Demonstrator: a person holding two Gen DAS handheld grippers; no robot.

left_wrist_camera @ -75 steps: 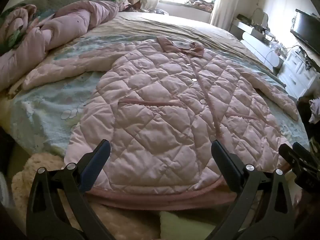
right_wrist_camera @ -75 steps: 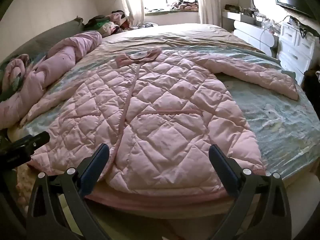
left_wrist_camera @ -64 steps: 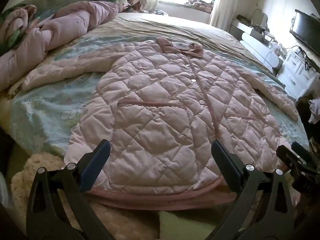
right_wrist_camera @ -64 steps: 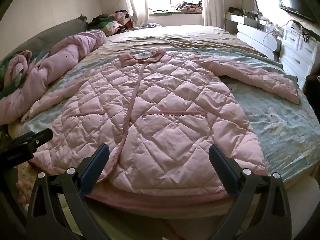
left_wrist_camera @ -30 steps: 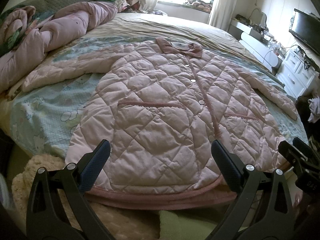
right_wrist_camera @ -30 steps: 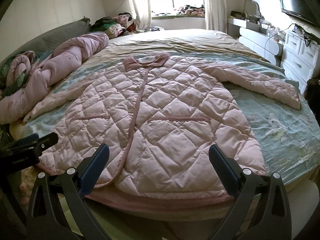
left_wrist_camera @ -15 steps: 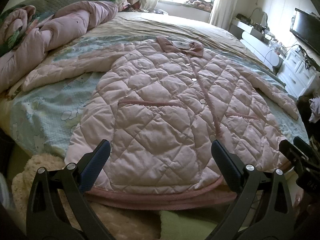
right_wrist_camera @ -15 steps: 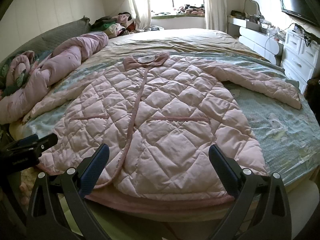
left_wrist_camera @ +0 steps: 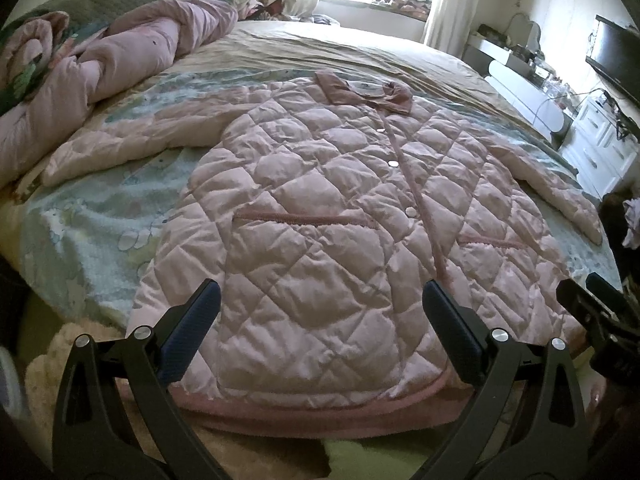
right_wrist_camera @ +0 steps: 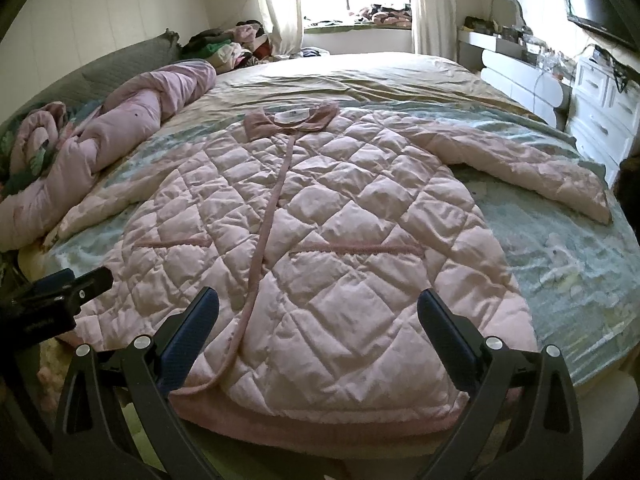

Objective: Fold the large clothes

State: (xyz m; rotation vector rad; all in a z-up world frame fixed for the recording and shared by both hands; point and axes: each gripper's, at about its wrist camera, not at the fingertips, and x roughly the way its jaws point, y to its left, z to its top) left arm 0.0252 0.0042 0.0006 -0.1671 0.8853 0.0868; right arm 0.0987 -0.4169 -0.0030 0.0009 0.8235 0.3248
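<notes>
A large pink quilted coat (left_wrist_camera: 320,216) lies spread flat, front up, on the bed (left_wrist_camera: 80,224), with both sleeves stretched out sideways and its collar (left_wrist_camera: 364,92) at the far end. It also shows in the right wrist view (right_wrist_camera: 320,232). My left gripper (left_wrist_camera: 320,320) is open and empty, hovering just above the coat's hem on its left half. My right gripper (right_wrist_camera: 318,324) is open and empty above the hem on the right half. The left gripper appears in the right wrist view (right_wrist_camera: 52,296) at the left edge.
A rolled pink duvet (left_wrist_camera: 120,56) lies along the bed's left side. A white dresser (right_wrist_camera: 604,112) and a wall TV (right_wrist_camera: 592,4) stand to the right. A fuzzy cream mat (left_wrist_camera: 76,352) lies by the bed's near edge. Clothes are piled by the window (right_wrist_camera: 236,40).
The right wrist view has lifted slightly and shows more of the room. The coat lies as before and both grippers stay open.
</notes>
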